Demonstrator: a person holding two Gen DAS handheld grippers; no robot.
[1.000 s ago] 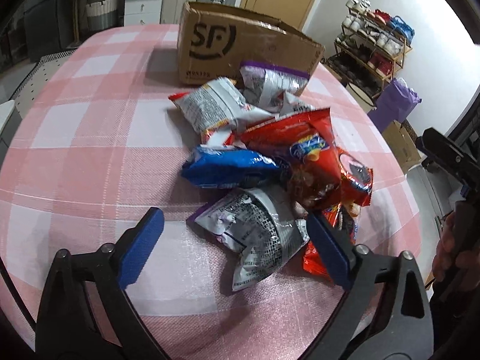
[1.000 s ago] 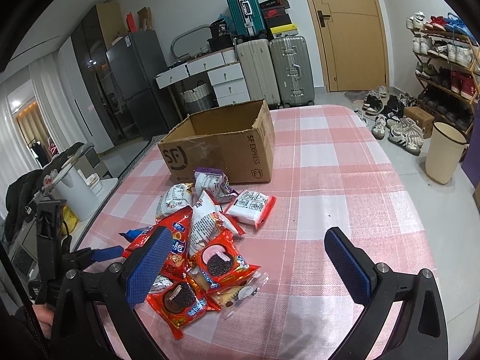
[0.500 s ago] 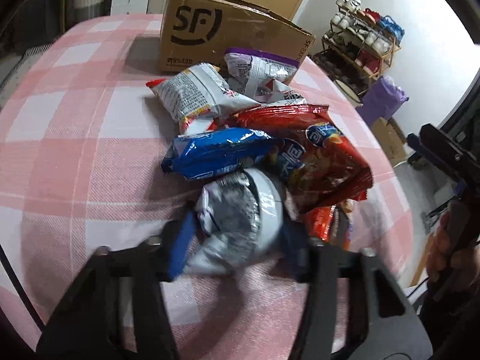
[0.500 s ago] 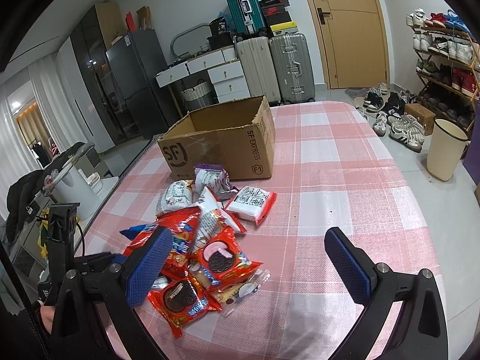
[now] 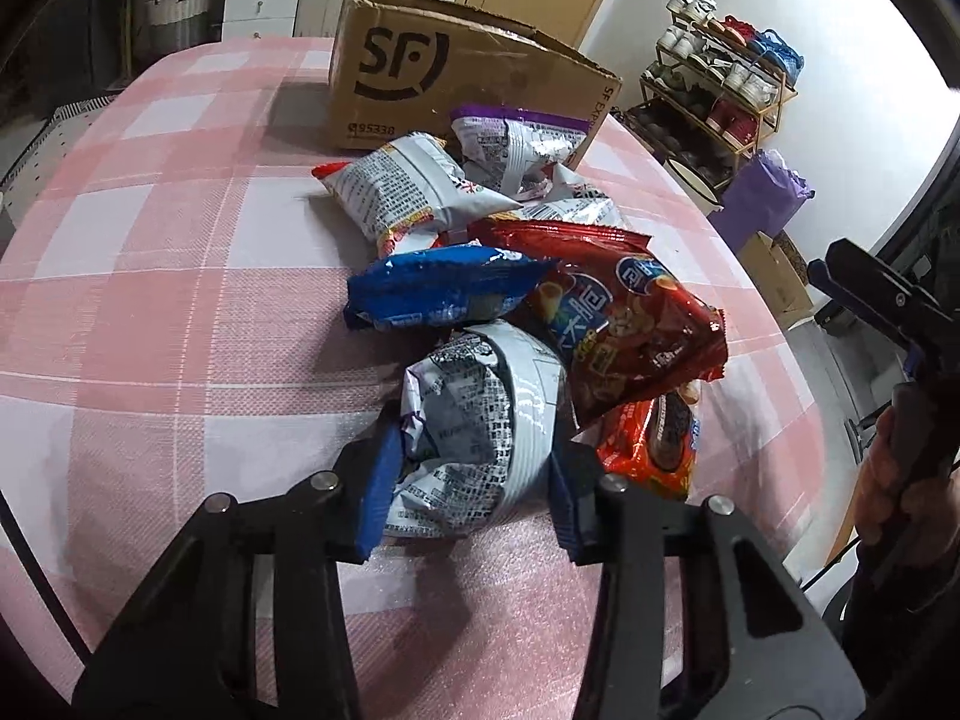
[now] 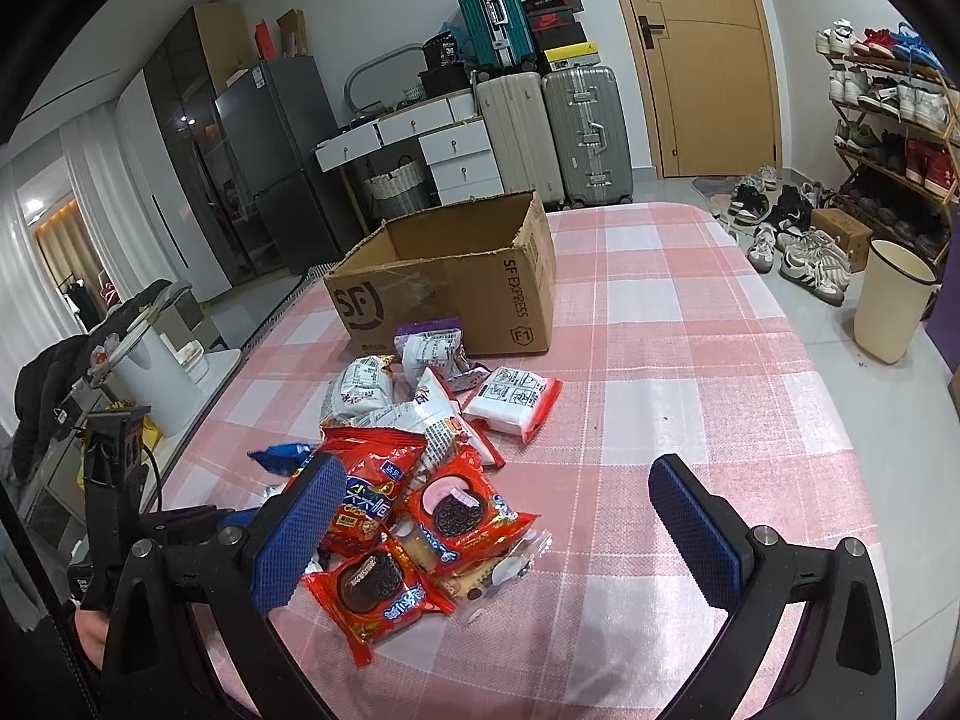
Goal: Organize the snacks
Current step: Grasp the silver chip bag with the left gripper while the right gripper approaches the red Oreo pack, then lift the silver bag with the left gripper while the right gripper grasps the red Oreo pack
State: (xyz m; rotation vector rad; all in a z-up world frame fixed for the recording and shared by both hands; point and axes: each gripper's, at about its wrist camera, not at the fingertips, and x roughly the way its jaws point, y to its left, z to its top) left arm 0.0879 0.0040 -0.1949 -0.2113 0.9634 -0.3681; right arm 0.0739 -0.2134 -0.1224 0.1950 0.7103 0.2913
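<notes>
A: What is the left gripper [image 5: 465, 483] doing?

B: Its two blue pads are pressing in on a silver packet [image 5: 480, 438] at the lower middle of the left wrist view, crumpling it. The packet is sitting at the near edge of the snack pile on the pink checked tablecloth [image 5: 150, 276].

A: And what is lying around it?

B: A blue packet [image 5: 438, 288] is lying just above it in the frame, and a big red bag [image 5: 624, 312] is leaning over to the right. A red cookie packet [image 5: 654, 444] is peeking out under that bag.

A: Where is the box?

B: The cardboard box [image 5: 456, 84] is standing open at the top middle, with a purple-edged packet [image 5: 516, 144] lying just in front of it.

A: Is the right gripper [image 6: 504, 534] holding anything?

B: No. Its jaws are standing wide apart in the lower part of the right wrist view, gripping nothing, with the left pad showing in front of the pile and the right one over bare cloth.
</notes>
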